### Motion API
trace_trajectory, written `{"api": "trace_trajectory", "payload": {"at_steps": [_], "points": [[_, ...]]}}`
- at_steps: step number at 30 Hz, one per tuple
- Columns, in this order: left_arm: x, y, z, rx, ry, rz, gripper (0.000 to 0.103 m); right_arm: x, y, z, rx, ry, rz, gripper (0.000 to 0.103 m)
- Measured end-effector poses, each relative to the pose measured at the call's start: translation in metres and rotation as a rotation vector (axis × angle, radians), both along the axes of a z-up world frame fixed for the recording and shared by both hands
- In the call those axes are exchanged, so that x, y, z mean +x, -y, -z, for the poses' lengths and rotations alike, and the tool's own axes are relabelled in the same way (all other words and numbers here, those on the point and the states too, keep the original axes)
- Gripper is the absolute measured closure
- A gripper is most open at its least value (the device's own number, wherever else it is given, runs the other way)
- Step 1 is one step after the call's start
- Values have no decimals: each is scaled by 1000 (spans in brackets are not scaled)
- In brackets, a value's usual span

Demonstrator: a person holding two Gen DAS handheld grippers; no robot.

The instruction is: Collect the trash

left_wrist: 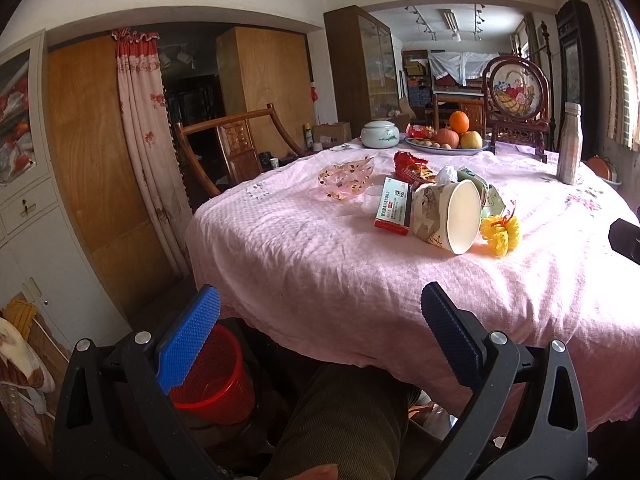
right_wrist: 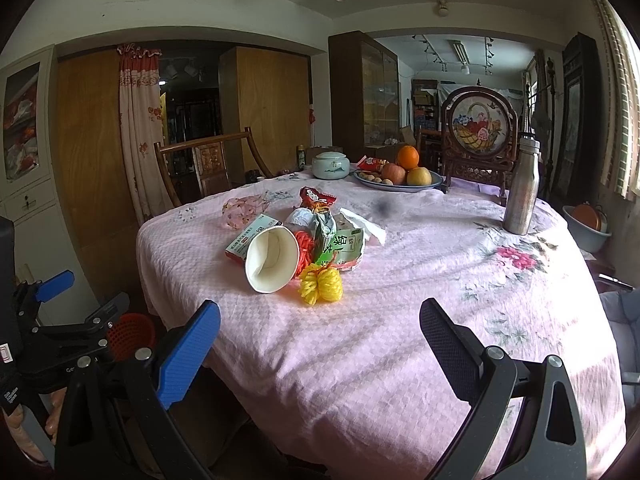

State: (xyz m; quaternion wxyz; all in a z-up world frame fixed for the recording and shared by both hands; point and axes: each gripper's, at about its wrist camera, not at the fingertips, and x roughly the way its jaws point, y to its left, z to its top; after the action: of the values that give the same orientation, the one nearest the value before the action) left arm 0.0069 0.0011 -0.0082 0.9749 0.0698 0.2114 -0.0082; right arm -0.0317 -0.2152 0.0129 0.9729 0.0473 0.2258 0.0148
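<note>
While both tools hang at the near edge: nothing on the surface is touched.
Left gripper (left_wrist: pixel 320 320): jaws spread wide with nothing between them, held low over the near rim of the surface, above the person's knee.
Right gripper (right_wrist: pixel 320 332): jaws likewise wide apart and empty, hovering over the pink cloth, short of the trash pile.
Surface (right_wrist: pixel 400 340): a table under a pink checked cloth with flower prints toward the right side.
Paper cup (right_wrist: pixel 271 260): lying on its side at the near end of the pile, its white mouth turned toward the right wrist camera.
Yellow yarn bundle (right_wrist: pixel 321 286): just beside the cup's mouth, nearest of the trash to the right gripper.
Green tea packet (right_wrist: pixel 344 250): crumpled behind the yarn, touching the cup's far side.
Red snack wrapper (right_wrist: pixel 317 199): at the back of the pile.
Medicine box (left_wrist: pixel 394 206): green, white and red, lying against the cup.
Clear patterned wrapper (left_wrist: pixel 346 178): a little apart from the pile, to its left.
Tissue (right_wrist: pixel 364 226): white, trailing off the pile to the right.
Red bin (left_wrist: pixel 218 380): on the floor below the near left edge of the surface, partly behind the left gripper's blue pad.
Fruit plate (right_wrist: pixel 400 184): far side, well apart from the trash.
Steel bottle (right_wrist: pixel 522 188): upright at the right.
</note>
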Motion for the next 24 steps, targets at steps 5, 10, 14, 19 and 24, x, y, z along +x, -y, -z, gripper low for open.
{"api": "trace_trajectory", "payload": {"at_steps": [5,10,14,19,24], "points": [[2,0,1,-9,6,0,6,0,0,0,0,-1,-1,5],[5,2,4,13,-14,0,6,4,1,2,5,-10,-4,5],[7,3,5,17,-19,0,6,7,2,4,10,-17,-3,5],[12,6,9,16,-28,3,6,11,5,8,21,-33,0,5],[22,8,17,19,-62,10,6,17,10,15,30,-56,9,5]]}}
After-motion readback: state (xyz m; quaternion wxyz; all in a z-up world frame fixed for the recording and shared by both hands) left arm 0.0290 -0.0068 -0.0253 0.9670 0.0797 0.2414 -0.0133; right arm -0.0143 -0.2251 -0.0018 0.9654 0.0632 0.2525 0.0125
